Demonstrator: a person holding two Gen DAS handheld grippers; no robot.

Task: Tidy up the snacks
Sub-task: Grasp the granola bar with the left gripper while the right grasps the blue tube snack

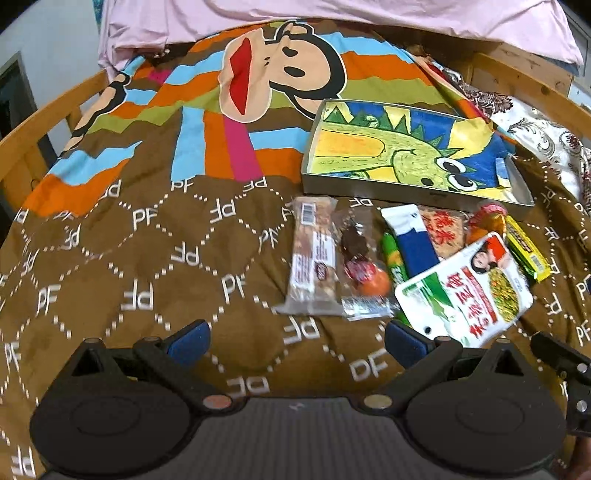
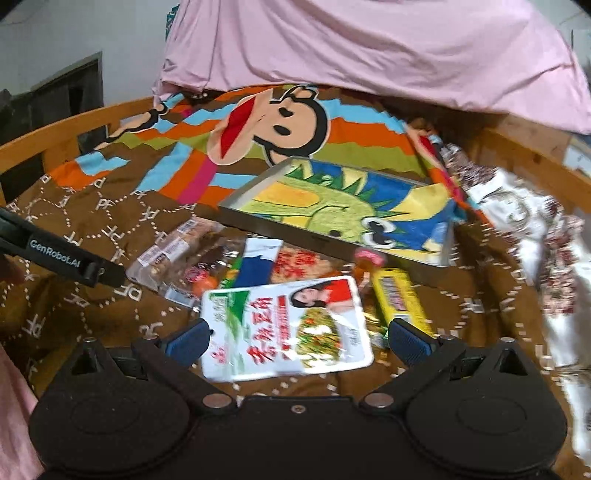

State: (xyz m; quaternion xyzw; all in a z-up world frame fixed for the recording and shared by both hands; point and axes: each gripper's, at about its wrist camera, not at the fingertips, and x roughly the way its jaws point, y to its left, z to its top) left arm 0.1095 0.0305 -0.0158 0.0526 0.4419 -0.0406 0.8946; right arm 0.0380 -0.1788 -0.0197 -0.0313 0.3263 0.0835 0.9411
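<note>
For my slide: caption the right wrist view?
Open right claw straddles white snack pouch before dinosaur-print tray.

A bed [image 1: 155, 266] with a curved wooden frame [image 1: 44, 110] carries a brown quilt [image 1: 110, 295] printed with PF letters, coloured stripes and a cartoon monkey face [image 1: 280, 66]. Pink bedding [image 2: 369, 44] is heaped at the far end, before a pale wall [image 1: 55, 33] on the left

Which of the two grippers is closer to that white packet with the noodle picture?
The right gripper: the white noodle packet lies between its open fingers. The left gripper hovers open over bare bedspread, with the packet off to its right.
</note>
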